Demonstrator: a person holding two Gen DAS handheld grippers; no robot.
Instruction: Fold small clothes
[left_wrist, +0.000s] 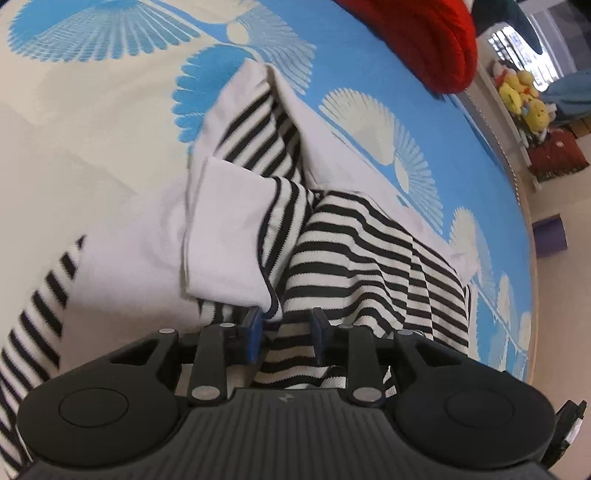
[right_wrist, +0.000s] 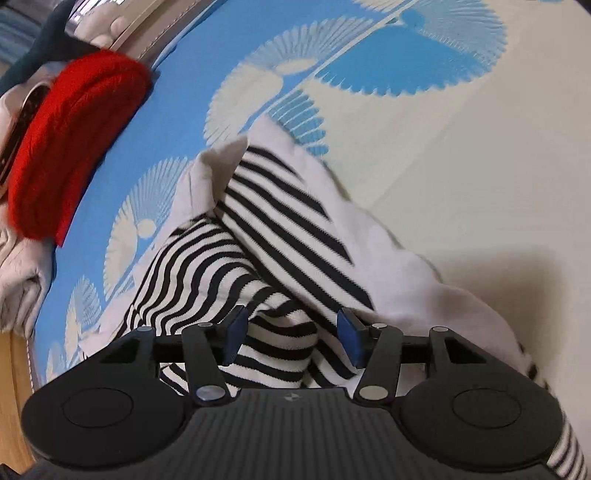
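The striped garment (left_wrist: 354, 251) lies crumpled on the bedsheet (left_wrist: 92, 155) directly beneath both tools. The left gripper (left_wrist: 286, 334) and right gripper (right_wrist: 293, 341) are spread, cloth between but unpinched. Straightening is judged underway; an edge must be gripped next.

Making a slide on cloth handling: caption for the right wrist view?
Right gripper, jaws apart, over a crumpled black-and-white striped garment on a blue-and-cream bedsheet.

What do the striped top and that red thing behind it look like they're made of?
Striped top: seems a soft cotton-like knit, matt; fine ribbed rows show in the black and white stripes, and it drapes in loose folds.
Red thing: probably chunky wool or acrylic knit, fuzzy; thick ridges run along it. Fibre uncertain.
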